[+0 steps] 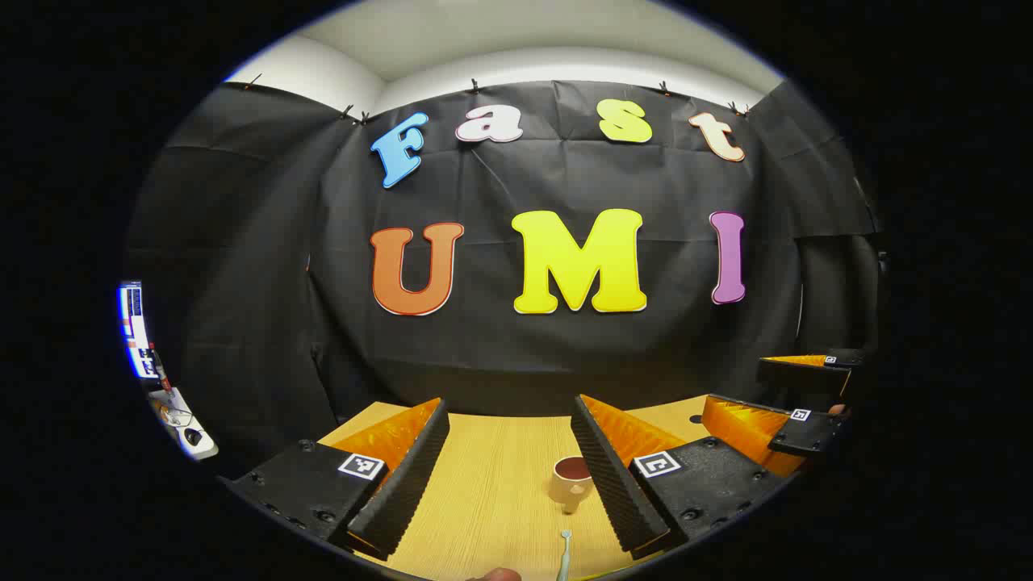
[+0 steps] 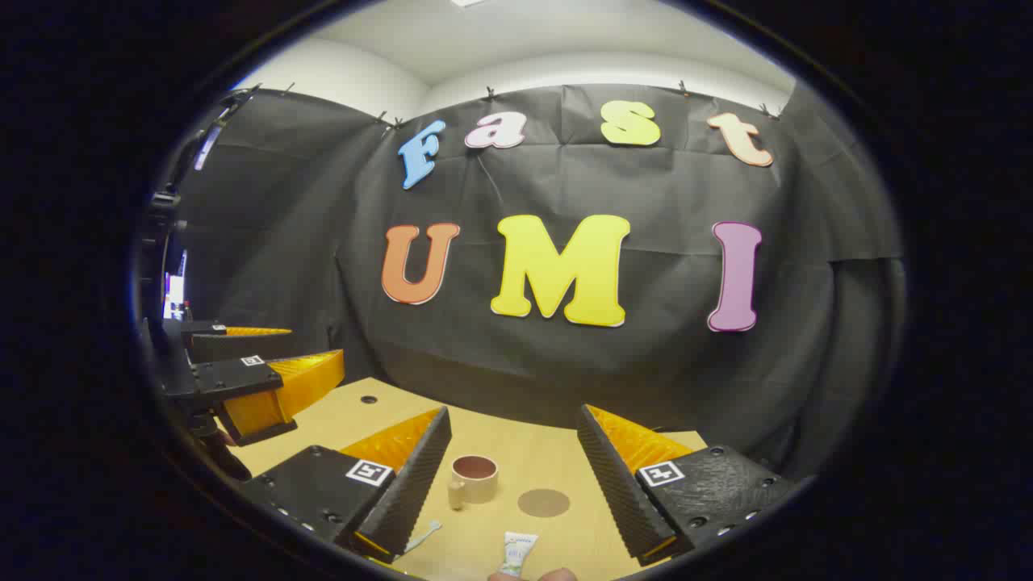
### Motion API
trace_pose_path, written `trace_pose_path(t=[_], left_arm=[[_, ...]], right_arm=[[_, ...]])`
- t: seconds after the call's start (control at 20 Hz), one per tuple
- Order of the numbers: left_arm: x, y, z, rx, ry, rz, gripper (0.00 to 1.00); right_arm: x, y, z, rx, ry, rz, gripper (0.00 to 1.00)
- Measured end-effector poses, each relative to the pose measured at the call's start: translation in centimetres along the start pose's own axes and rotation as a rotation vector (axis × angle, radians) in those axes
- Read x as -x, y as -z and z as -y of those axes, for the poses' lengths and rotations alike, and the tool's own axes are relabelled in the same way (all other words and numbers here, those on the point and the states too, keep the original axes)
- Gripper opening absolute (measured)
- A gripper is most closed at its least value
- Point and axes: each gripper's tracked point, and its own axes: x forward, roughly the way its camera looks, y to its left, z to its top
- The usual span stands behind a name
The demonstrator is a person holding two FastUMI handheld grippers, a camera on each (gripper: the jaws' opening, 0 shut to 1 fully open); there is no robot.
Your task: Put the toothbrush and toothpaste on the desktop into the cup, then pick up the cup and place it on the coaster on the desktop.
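The left gripper (image 1: 510, 476) is hovering above the wooden table (image 1: 484, 492) with its jaws standing spread wide and nothing between them. In the left gripper view, the cup (image 1: 571, 479) is sitting upright on the table just beside the inner face of this gripper's right-hand finger, its dark inside showing. The toothbrush (image 1: 564, 555) is lying on the table nearer the camera than the cup, its head pointing toward the cup but apart from it. The other gripper is showing farther off at the right edge of that view.

The right gripper (image 2: 514, 472) is likewise hanging over the table with its jaws spread apart and gripping nothing. In the right gripper view, the cup (image 2: 472, 478) is standing between the two fingers, closer to the left-hand one, with its handle turned toward the camera. The round brown coaster (image 2: 543, 503) is lying flat just beside the cup, to its right, not touching it. The toothpaste (image 2: 516, 553) tube is lying at the near edge, and the toothbrush (image 2: 423, 535) is resting close to the left-hand fingertip.
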Motion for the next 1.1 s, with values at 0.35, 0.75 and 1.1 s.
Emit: trace_pose_path(t=[0.35, 0.75, 1.1], left_arm=[[0.5, -0.6, -1.0, -0.011, -0.046, 0.020, 0.96], [0.4, -0.6, -0.3, 0.004, -0.045, 0.008, 0.96], [0.6, -0.4, 1.2, 0.007, -0.022, -0.008, 0.96]], right_arm=[[0.2, -0.3, -0.1, 0.015, -0.023, 0.028, 0.96], [0.3, -0.2, 0.3, 0.022, -0.038, 0.029, 0.96], [0.2, 0.5, 0.9, 0.027, -0.062, 0.009, 0.95]])
